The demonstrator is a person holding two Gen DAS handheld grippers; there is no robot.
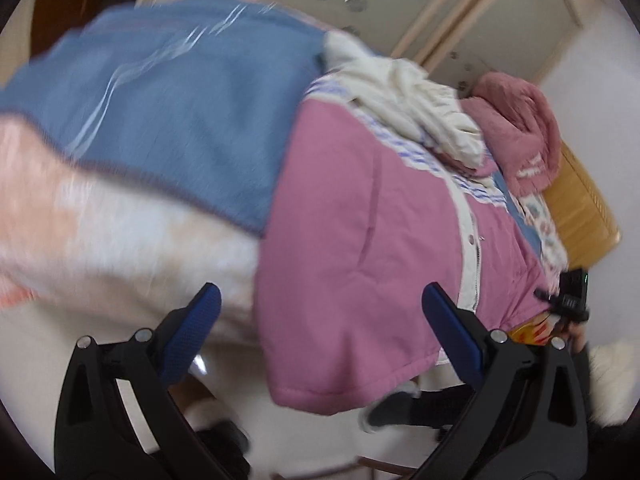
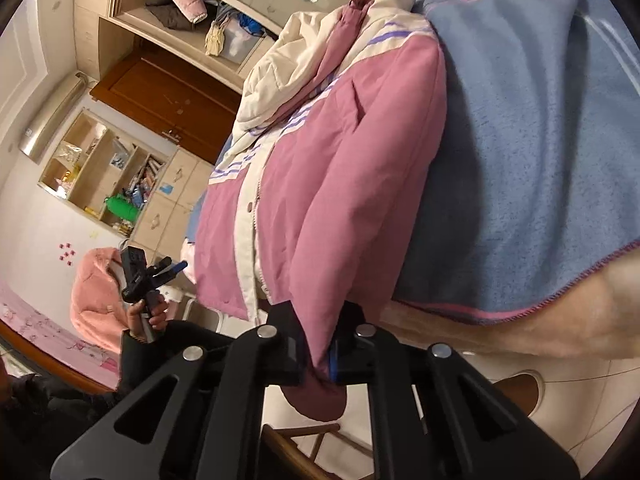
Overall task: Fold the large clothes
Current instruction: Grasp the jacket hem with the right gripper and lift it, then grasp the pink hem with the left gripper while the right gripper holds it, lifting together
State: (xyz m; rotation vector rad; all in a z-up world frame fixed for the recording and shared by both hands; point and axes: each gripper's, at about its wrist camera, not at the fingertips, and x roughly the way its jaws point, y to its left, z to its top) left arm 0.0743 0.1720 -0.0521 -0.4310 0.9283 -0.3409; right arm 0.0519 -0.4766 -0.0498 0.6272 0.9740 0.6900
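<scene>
The pink jacket (image 2: 320, 184) lay front-up on a blue blanket (image 2: 540, 160) that covered the bed, its cream zip placket running up the middle and its cream hood bunched at the far end, toward 11 o'clock in the right wrist view. Its hem hung just over the bed's edge.

The right claw (image 2: 314, 356) was pressed together on the jacket's lower side corner, at 6 o'clock in its own view, pink cloth pinched between the blue pads. The left claw (image 1: 320, 332) stood spread wide and empty, its fingers framing the hem near the other side of the jacket (image 1: 360, 240); whether they touched the cloth could not be told. In the right wrist view the left claw (image 2: 170, 270) showed at 8 o'clock, held well clear of the bed.

This looked like the start of a fold: one corner taken, the other not yet. The next move would call for the left claw to close on the hem corner near it, so both could carry cloth across evenly. A padded jacket is bulky and springy, so a deep bite seemed wise. A rose fleece garment (image 1: 520, 128) sat beyond the hood at 2 o'clock in the left wrist view.
</scene>
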